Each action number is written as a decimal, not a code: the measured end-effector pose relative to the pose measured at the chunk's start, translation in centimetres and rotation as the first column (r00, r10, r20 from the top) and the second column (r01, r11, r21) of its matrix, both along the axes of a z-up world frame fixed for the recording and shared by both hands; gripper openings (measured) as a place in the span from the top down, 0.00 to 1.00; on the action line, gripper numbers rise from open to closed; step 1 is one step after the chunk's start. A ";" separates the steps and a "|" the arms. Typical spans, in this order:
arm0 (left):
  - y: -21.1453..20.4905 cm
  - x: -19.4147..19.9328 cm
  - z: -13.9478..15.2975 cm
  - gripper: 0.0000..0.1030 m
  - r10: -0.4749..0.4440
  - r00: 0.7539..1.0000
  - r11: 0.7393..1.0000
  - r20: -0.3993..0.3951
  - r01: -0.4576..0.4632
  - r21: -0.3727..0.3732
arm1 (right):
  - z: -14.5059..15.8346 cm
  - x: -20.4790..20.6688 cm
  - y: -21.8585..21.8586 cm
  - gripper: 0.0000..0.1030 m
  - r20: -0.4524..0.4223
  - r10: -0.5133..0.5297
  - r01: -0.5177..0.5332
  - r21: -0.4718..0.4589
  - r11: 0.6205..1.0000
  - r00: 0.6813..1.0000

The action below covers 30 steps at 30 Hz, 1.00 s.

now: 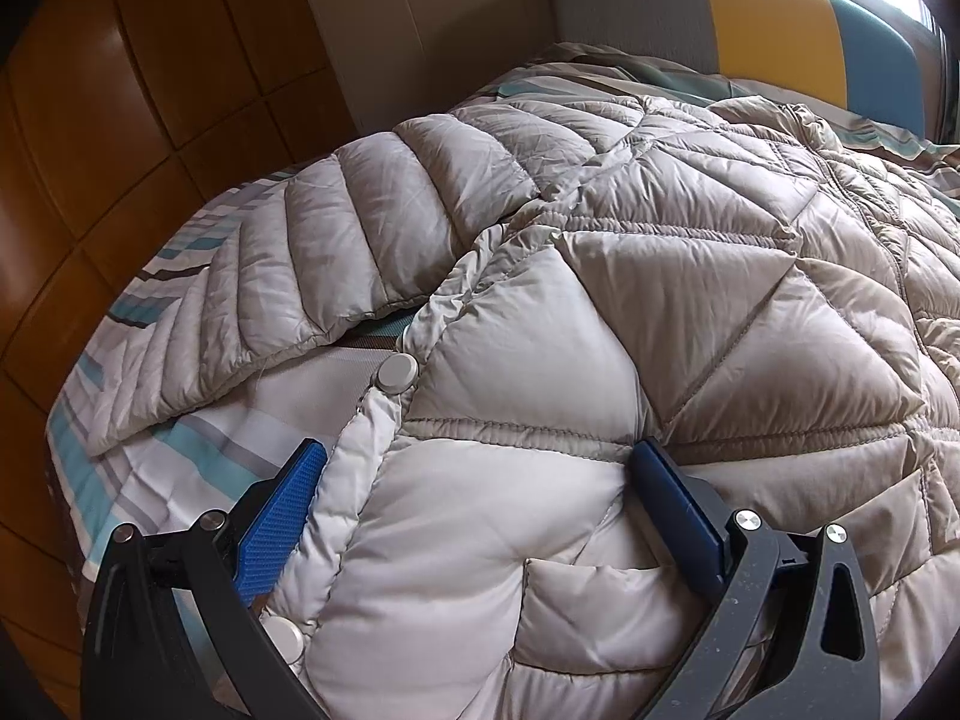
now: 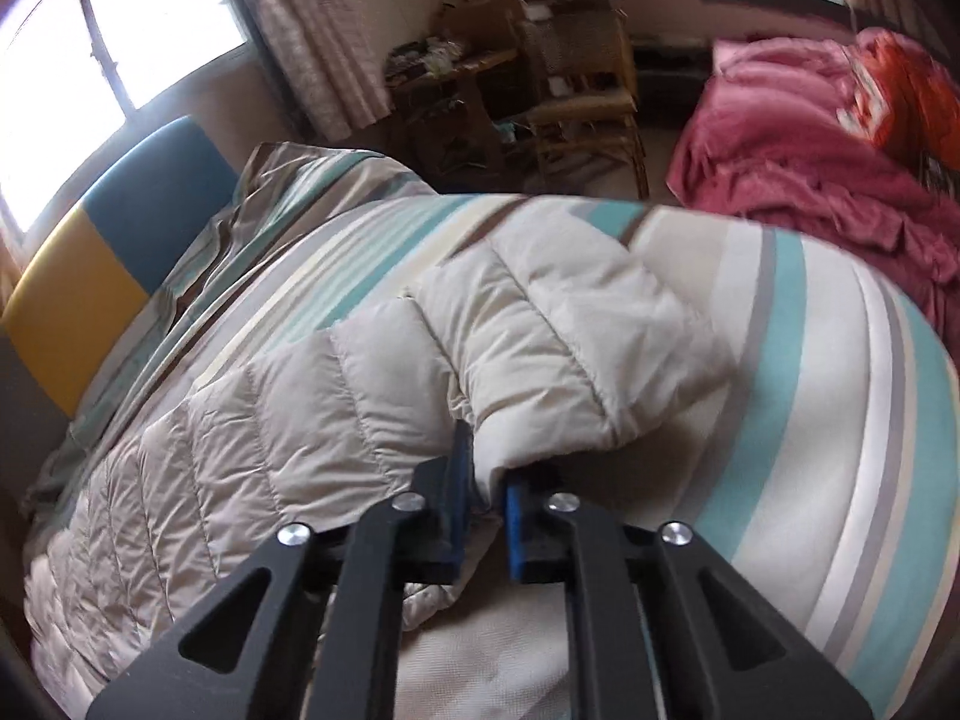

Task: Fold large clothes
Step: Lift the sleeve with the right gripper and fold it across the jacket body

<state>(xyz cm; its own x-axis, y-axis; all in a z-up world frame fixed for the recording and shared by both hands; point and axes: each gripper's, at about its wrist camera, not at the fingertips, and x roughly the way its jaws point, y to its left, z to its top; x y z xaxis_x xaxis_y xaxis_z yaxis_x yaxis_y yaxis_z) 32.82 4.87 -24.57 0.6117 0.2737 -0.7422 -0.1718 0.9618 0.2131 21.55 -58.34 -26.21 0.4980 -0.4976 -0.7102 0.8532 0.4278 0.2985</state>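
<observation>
A pale grey quilted puffer jacket (image 1: 630,300) lies spread on a striped bed (image 1: 198,450). Its left sleeve (image 1: 312,252) lies out to the left. My left gripper (image 1: 474,462) is open, its blue pads straddling the jacket's front edge near a silver snap button (image 1: 396,373). In the right wrist view the jacket's other sleeve (image 2: 540,330) lies across the bed. My right gripper (image 2: 486,480) is shut on the sleeve's edge near the cuff.
The striped sheet (image 2: 810,420) covers the bed. A yellow and blue headboard (image 2: 102,252) stands at the far end. A red blanket (image 2: 810,138) lies on another bed at the right. Cluttered wooden furniture (image 2: 540,78) stands behind. A wooden wardrobe (image 1: 120,120) is at the left.
</observation>
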 end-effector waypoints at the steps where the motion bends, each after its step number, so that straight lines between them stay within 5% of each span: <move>1: 0.0 0.0 0.0 0.03 0.000 1.000 1.000 0.000 0.000 -0.001 | 0.4 0.3 0.6 0.93 -0.010 0.016 -0.017 -0.033 0.999 1.000; 5: 0.1 0.0 0.0 0.03 0.000 1.000 1.000 0.002 0.000 -0.006 | 2.4 2.2 4.2 0.94 -0.079 0.123 -0.137 -0.204 0.969 0.989; 9: 0.1 0.0 0.0 0.03 0.001 1.000 1.000 0.002 -0.001 -0.009 | 4.2 5.1 9.8 0.94 -0.176 0.261 -0.309 -0.361 0.880 0.949; 17: 0.2 0.1 -0.1 0.03 0.002 1.000 1.000 0.005 -0.002 -0.026 | 5.2 9.9 21.6 0.95 -0.316 0.458 -0.555 -0.531 0.641 0.831; 21: 0.4 0.1 -0.2 0.03 0.003 1.000 0.999 0.008 -0.003 -0.037 | 5.0 11.4 25.5 0.95 -0.362 0.512 -0.622 -0.555 0.553 0.779; 30: 0.3 0.0 -0.2 0.03 0.005 1.000 1.000 0.014 -0.005 -0.026 | 3.3 14.1 33.8 0.95 -0.537 0.566 -0.750 -0.614 0.245 0.625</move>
<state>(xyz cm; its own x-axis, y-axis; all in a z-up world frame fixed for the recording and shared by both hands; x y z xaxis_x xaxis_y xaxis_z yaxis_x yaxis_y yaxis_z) 32.84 5.12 -24.80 0.6209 0.2573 -0.7405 -0.1794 0.9662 0.1854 35.60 -24.58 -22.90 0.8380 -0.3987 -0.3726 0.1478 0.8231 -0.5484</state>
